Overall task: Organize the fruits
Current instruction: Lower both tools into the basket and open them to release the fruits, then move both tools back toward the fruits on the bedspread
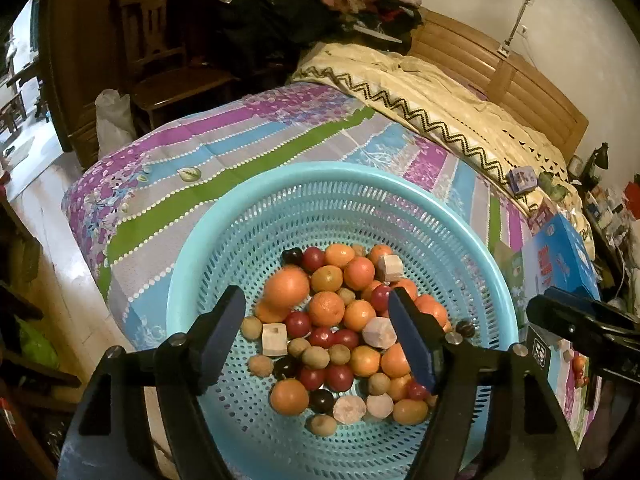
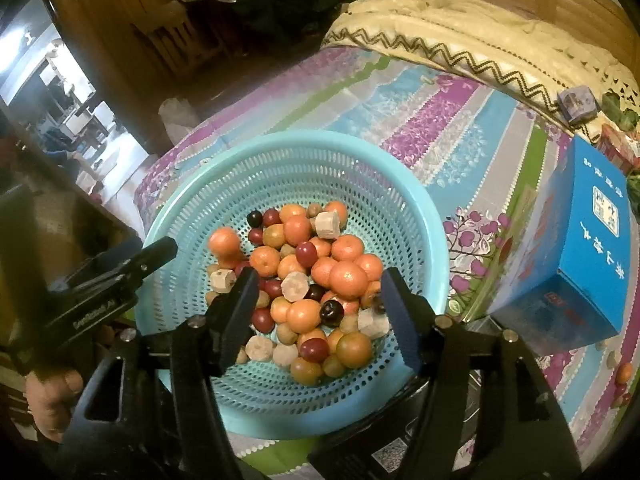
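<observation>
On the bed: striped sheet [image 1: 224, 148] under a blue basket [image 1: 344, 176].
Basket contents: oranges [image 1: 326, 308], red fruits [image 1: 298, 324], dark plums [image 1: 322, 400], small brown fruits [image 1: 316, 357] and pale cut chunks [image 1: 274, 339], heaped at the middle.
Blurred orange [image 1: 286, 289]: at 10 o'clock of the heap.
Left gripper [image 1: 316, 336]: fingers spread wide, holding nothing, above the heap.
Right gripper [image 2: 318, 312]: fingers spread wide, holding nothing, above the heap's 6 o'clock side.
Blue box [image 2: 576, 248]: at 3 o'clock of the basket, on the sheet.
Loose fruit [image 2: 624, 373]: on the sheet at 4 o'clock of the basket.

The fruits [image 2: 308, 276] lie heaped in the basket [image 2: 420, 208] on the bed [image 2: 460, 128], a box [image 2: 580, 264] to its right.
</observation>
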Motion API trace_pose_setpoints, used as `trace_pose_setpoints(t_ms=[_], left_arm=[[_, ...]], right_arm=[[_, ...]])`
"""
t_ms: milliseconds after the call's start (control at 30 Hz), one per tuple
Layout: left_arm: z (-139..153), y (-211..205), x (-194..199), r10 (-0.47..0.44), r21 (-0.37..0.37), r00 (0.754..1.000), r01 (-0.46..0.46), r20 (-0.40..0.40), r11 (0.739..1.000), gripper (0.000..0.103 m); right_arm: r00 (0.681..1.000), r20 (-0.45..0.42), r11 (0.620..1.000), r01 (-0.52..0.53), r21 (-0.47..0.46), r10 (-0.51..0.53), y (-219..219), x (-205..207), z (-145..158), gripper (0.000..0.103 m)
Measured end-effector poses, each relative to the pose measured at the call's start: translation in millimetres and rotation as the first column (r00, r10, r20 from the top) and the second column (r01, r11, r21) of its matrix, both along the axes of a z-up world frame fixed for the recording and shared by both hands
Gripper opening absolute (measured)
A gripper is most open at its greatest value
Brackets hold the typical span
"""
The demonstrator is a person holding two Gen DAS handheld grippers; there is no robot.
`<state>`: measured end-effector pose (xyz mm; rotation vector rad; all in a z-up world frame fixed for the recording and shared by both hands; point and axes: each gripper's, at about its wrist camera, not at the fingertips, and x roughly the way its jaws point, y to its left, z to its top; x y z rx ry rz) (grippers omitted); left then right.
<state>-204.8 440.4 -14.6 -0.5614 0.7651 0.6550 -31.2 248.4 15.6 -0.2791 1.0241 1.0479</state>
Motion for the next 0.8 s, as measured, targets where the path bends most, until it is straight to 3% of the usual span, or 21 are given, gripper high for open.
trace_pose_setpoints(t_ms=[233,467,667,800], left_arm=[[1.5,-2.3,-2.5,0.005,0.001,1.000,-0.005,0.001,1.000,0.076],[17.8,-17.8,0.1,-0.007,0.014,0.998,0.006,0.056,1.000,0.076],[38.6,-57.0,22.5,-0.090,0.055,0.991,0.085,0.097,0.995,0.076],[52.4,-102.9,44.3,-0.197,0.090,0.972,0.186,0.127,0.978,0.076]], right_arm=[[0.997,0.054,0.997,0.044,0.065,-0.048,-25.2,-5.0,13.2,0.065],[0.990,0.073,0.988,0.115,0.107,-0.123,-70.9,-12.4,15.1,0.069],[0.975,0.068,0.972,0.201,0.123,-0.210,-121.7,-9.7,3.3,0.069],[0.957,0.039,0.951,0.281,0.129,-0.288,-172.1,1.2,-10.5,0.069]])
